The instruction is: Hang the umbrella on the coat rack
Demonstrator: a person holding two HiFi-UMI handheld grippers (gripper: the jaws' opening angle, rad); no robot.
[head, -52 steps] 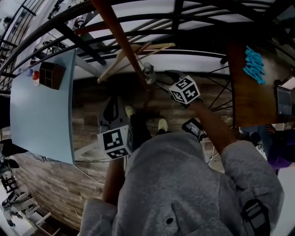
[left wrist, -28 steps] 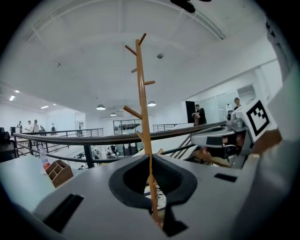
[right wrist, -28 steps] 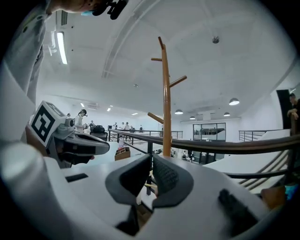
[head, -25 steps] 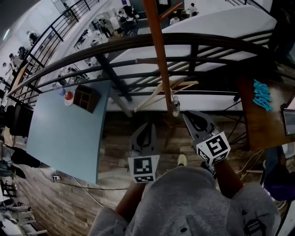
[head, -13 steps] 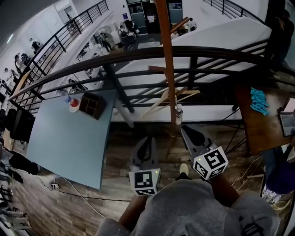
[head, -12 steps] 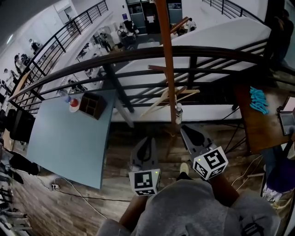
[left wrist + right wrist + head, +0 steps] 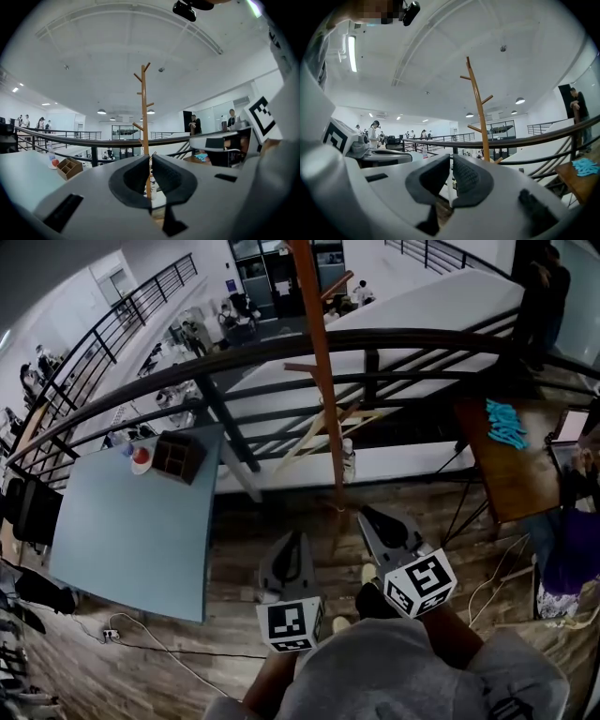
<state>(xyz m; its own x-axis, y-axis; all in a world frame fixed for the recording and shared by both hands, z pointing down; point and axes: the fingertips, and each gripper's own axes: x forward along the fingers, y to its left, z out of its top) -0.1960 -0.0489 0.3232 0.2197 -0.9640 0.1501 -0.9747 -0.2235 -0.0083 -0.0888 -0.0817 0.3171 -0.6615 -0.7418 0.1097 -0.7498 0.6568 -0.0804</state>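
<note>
The job looks about done, I think; a long pale thing that I take to be the umbrella [image 7: 302,451] hangs slanted against the coat rack [image 7: 314,343], at 12 o'clock from the two tools in the head view; nothing looks left to do but step away.

The left gripper [image 7: 291,538] has its jaws together with nothing in them; in its own view only the rack pole [image 7: 144,122] shows far off, right above the left gripper's tips [image 7: 151,157]; the right gripper [image 7: 366,514] is closed and empty too, and its view shows the rack [image 7: 478,112] at about 1 o'clock from its tips [image 7: 451,159]; both tools sit low, near the person's body, well apart from the rack.

Some things are hard to see; I cannot tell which peg the umbrella hangs from, or how it hooks on; a small white thing [image 7: 348,460] sits just beside the pole, and I cannot tell what it is; the top of the rack is cut off in the head view; in both gripper views the jaws cover the low part of the rack, so the umbrella hardly shows there.
</note>
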